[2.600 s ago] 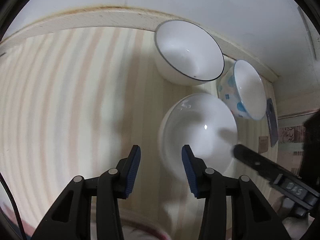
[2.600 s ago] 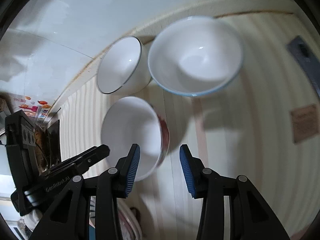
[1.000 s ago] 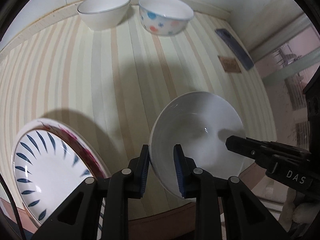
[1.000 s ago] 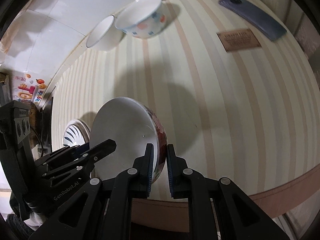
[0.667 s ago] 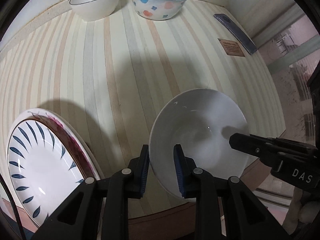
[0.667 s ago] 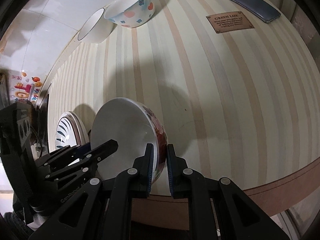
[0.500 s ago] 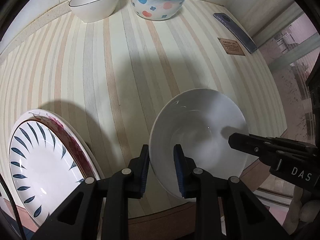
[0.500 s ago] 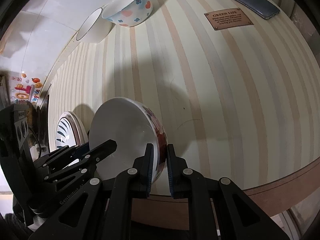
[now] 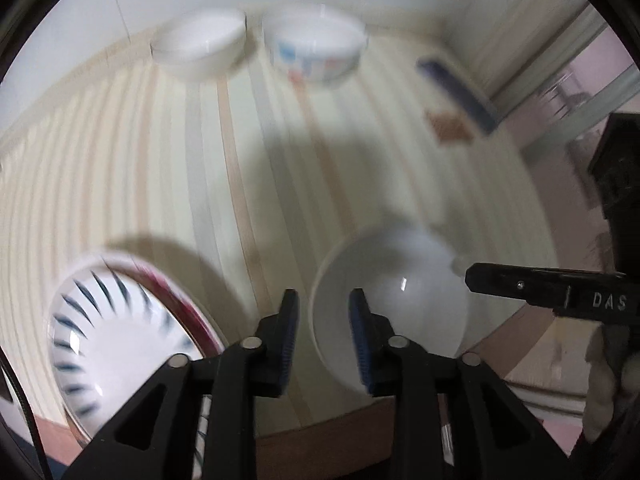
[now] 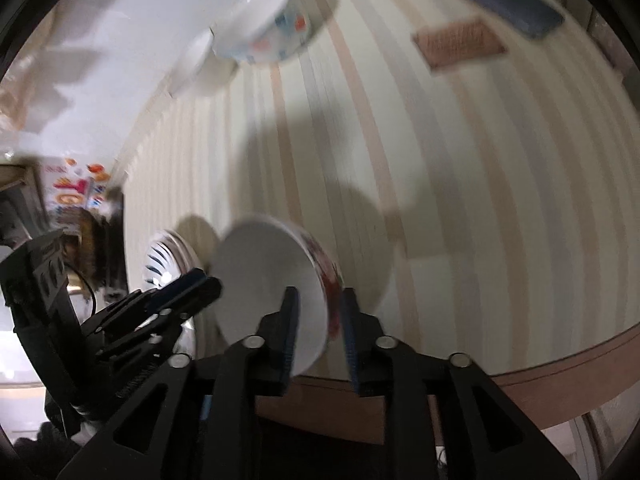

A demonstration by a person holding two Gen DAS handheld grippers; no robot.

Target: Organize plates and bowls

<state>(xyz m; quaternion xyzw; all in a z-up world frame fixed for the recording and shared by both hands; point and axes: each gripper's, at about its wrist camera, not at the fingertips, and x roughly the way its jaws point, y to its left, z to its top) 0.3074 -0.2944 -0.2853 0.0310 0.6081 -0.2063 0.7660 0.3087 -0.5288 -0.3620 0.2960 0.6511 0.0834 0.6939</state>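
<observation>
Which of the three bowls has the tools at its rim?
The white bowl with red flowers outside, at the table's near edge. The left tool and right tool straddle its rim. The plain white bowl and the spotted bowl stand far back.

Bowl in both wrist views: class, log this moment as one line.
left gripper: fingers straddle red-patterned bowl rim | right gripper: fingers straddle opposite rim | grip: unclear, blurred | bowl: near front edge of table

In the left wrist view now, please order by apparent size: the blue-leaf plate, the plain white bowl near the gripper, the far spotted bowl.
1-2. Blue-leaf plate and plain white bowl: alike, both near.
3. Spotted bowl: smallest, but farthest.
</observation>
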